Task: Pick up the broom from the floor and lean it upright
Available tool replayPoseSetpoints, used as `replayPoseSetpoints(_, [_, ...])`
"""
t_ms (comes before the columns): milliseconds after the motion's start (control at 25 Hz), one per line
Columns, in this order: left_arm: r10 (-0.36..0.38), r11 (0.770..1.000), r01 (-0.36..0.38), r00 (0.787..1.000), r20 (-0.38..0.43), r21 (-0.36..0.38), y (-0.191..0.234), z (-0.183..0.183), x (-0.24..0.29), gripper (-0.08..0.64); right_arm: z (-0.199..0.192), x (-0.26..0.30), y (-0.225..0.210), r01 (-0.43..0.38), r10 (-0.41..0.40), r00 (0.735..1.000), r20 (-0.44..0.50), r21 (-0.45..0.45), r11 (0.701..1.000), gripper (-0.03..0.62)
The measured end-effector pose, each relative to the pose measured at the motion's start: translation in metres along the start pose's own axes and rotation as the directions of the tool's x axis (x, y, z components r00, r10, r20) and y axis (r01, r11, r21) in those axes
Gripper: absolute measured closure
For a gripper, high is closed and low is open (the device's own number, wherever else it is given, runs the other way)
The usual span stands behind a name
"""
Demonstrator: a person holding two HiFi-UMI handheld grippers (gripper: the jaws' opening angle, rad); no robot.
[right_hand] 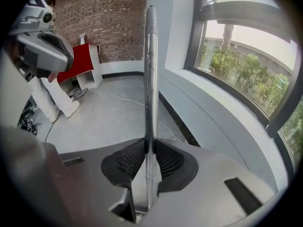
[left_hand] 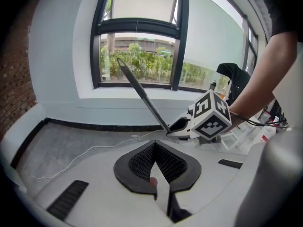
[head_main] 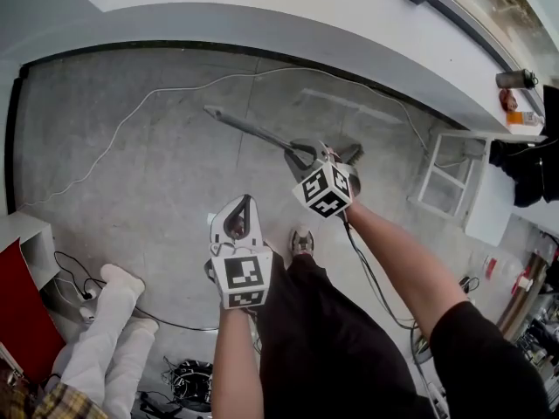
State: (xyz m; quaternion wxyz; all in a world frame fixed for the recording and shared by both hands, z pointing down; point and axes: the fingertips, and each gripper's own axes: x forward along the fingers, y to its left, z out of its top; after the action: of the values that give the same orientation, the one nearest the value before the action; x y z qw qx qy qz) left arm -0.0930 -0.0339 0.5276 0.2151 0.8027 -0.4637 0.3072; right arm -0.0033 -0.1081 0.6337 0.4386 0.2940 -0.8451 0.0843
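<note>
Right gripper: jaws clamped on the pole of the slim grey metal broom.
Left gripper: jaws together, nothing between them.
Broom: its pole slants out from the right gripper over the grey concrete floor, toward the window wall.

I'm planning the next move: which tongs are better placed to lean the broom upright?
Right. The right tongs clamp the broom by its handle; the left tongs are shut, empty and apart from it.
</note>
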Motion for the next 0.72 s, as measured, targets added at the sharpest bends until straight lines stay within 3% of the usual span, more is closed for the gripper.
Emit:
replayPoseSetpoints(160, [-0.012,1.0,0.012,1.0,0.009,0.01,-0.011,0.011,-0.001,0.555,0.001,-0.029,-0.02,0.075,-0.079,0.995,0.055,0.078,0.994,0.525])
replayPoseSetpoints(280, [-0.026,0.999,0.026,1.0,0.012,0.036,-0.018,0.017,-0.001,0.555,-0.002,-0.048,-0.043,0.163,-0.18,0.98,0.089,0.168,0.972,0.525])
replayPoseSetpoints(520, [-0.038,0.997,0.037,0.999,0.013,0.064,-0.025,0.026,-0.001,0.555,-0.009,-0.077,-0.083,0.298,-0.353,0.929,0.108,0.345,0.89,0.525])
replayPoseSetpoints(720, [-0.048,0.997,0.047,0.998,0.029,0.053,-0.03,0.037,0.005,0.555,-0.009,-0.099,-0.1,0.351,-0.446,0.886,0.129,0.442,0.825,0.525])
